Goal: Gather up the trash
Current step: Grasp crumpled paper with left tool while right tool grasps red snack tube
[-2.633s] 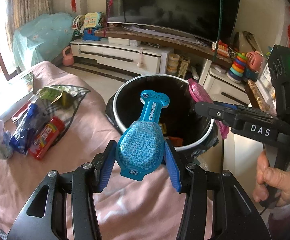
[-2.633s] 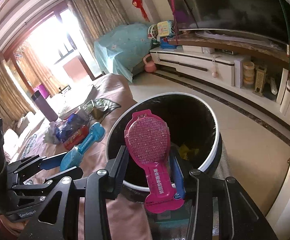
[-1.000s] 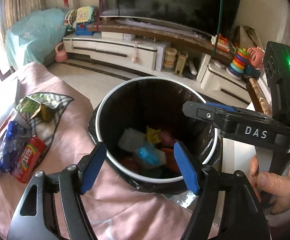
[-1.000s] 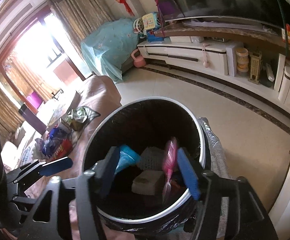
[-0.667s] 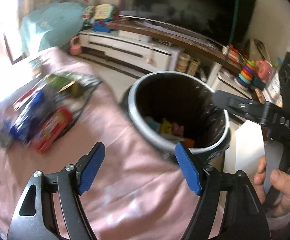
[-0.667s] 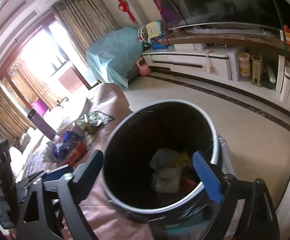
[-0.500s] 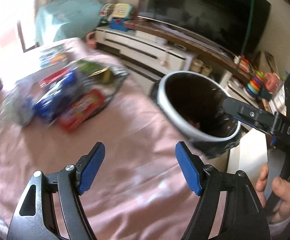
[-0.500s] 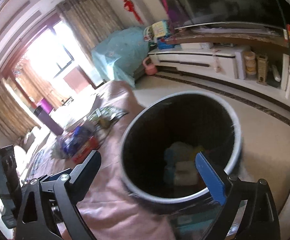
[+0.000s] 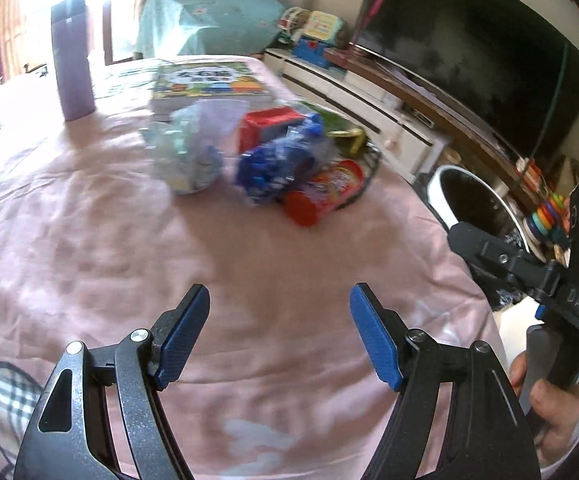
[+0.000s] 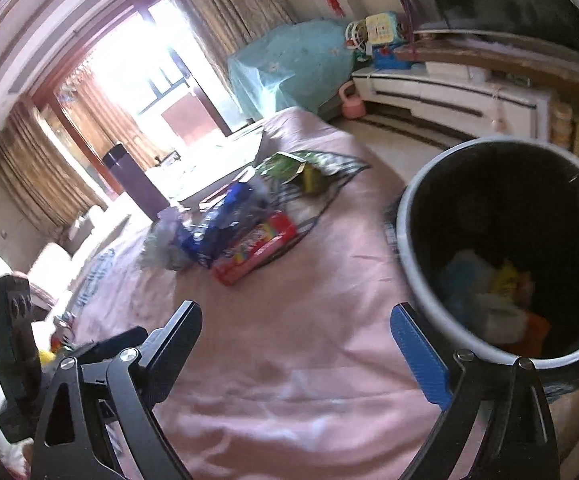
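The left gripper (image 9: 279, 332) hangs over the pink wrinkled cloth (image 9: 89, 240) with its blue-padded jaws spread wide and nothing between them. The right gripper (image 10: 295, 344) is also above this cloth, jaws far apart and empty; its right finger is in front of the near rim of the round black trash bin with a white rim (image 10: 417, 280). In the left wrist view the right gripper is seen at the right edge, in front of the bin (image 9: 441, 192).

Inside the bin lie some pieces of trash, light blue, yellow and orange (image 10: 493, 300), blurred.

Further from the grippers, to the left of the bin, a pile of trash lies on the cloth. Closest to the bin is the red flat snack pack with colourful print (image 10: 255, 254); its long axis runs from near-left to far-right in the right wrist view, with the far end toward the bin. Touching it on the side away from the bin is the blue crinkled plastic wrapper (image 9: 277, 168), lying almost parallel to it. Next is a pale transparent crumpled bag (image 9: 193, 152). Behind the pile, a green open packet (image 10: 285, 166) rests on a checked cloth (image 10: 329, 184).

Beyond the pile lies a flat colourful picture book (image 9: 209, 84), and a tall purple cylinder bottle (image 9: 72, 76) stands upright, far from the bin.
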